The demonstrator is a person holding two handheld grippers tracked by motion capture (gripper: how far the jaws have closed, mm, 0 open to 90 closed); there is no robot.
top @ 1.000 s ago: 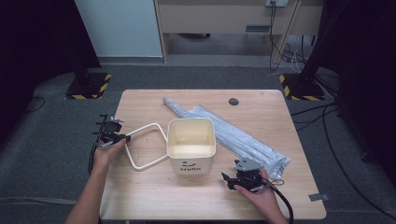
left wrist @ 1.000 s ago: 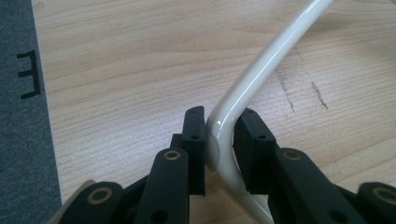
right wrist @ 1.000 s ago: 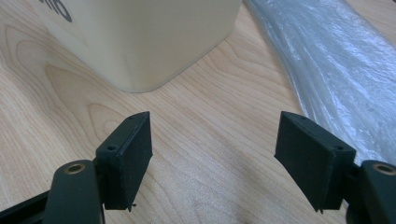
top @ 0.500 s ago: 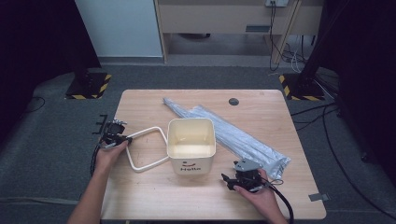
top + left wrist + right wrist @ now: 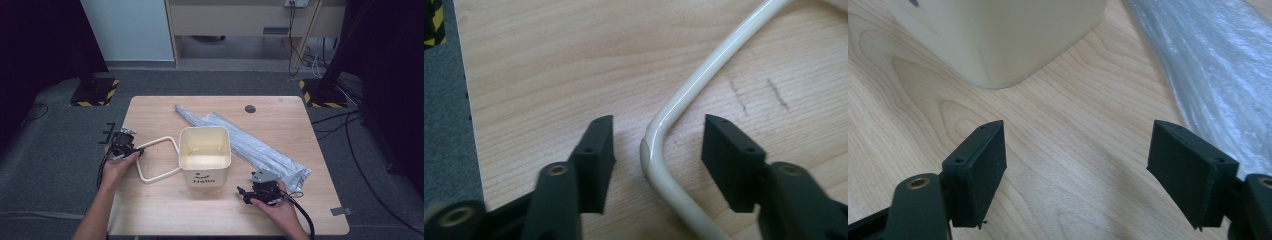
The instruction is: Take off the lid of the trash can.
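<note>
Handle (image 5: 684, 95) loose between just-opened left gripper (image 5: 658, 150) pads; right gripper (image 5: 1075, 170) wide, empty

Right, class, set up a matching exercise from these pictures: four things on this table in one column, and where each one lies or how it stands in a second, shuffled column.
Things:
1. cream bucket
2. bucket handle
3. plastic-wrapped bundle
4. right gripper

Places or states:
A. lies flat on the wood between open jaws
B. stands upright mid-table, "Hello" on its front
C. open over bare wood, near the bucket's corner
D. lies slantwise behind and to the right of the bucket

Pairs: 1-B, 2-A, 3-D, 4-C
</note>
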